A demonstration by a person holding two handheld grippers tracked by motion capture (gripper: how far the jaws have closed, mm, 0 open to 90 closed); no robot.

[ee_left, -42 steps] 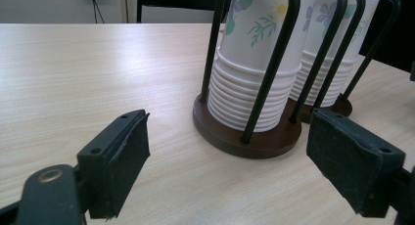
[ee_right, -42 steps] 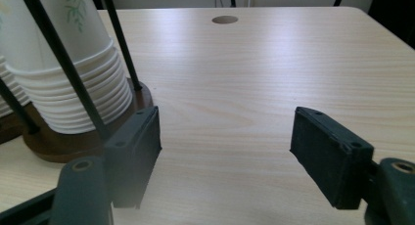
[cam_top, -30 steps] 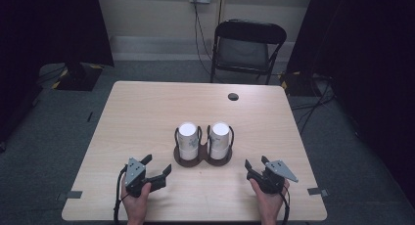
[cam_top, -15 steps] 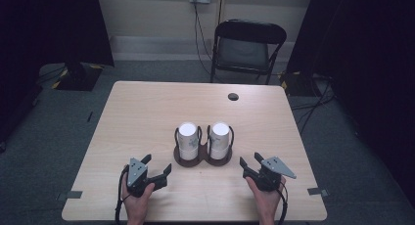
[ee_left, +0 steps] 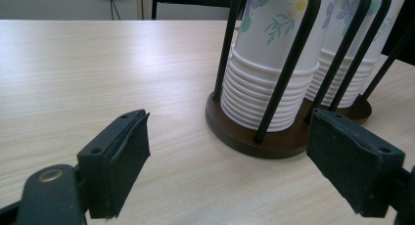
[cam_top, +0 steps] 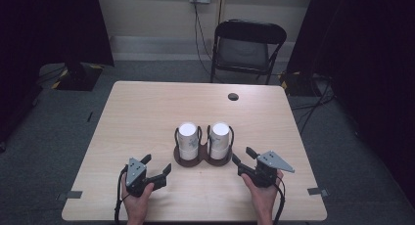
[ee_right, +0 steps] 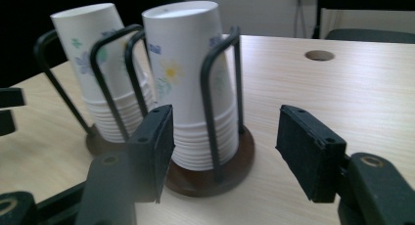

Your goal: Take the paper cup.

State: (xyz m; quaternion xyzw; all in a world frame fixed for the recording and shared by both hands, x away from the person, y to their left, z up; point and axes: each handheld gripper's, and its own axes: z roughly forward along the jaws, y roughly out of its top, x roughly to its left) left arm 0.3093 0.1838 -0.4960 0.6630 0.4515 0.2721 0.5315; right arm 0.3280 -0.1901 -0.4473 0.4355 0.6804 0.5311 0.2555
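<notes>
Grippers low over table [cam_top: 147, 117] — left gripper [cam_top: 156, 168] and right gripper [cam_top: 241, 157] both gaping wide, flanking cup holder [cam_top: 188, 160].

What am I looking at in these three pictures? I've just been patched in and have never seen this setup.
There is no robot arm here. A person at a table holds a hand-held tool with two black jaws in each hand: the left gripper and the right gripper.

The wide picture comes from a camera above the person, looking forward and down. The other two come from a camera riding on each gripper, looking out between its own jaws.

On the table stands a dark wooden holder with wire hoops, carrying two upside-down stacks of flowered paper cups. Further back are a small round hole in the tabletop and a folding chair.

Both grippers are open, holding nothing, pointing towards the holder.
</notes>
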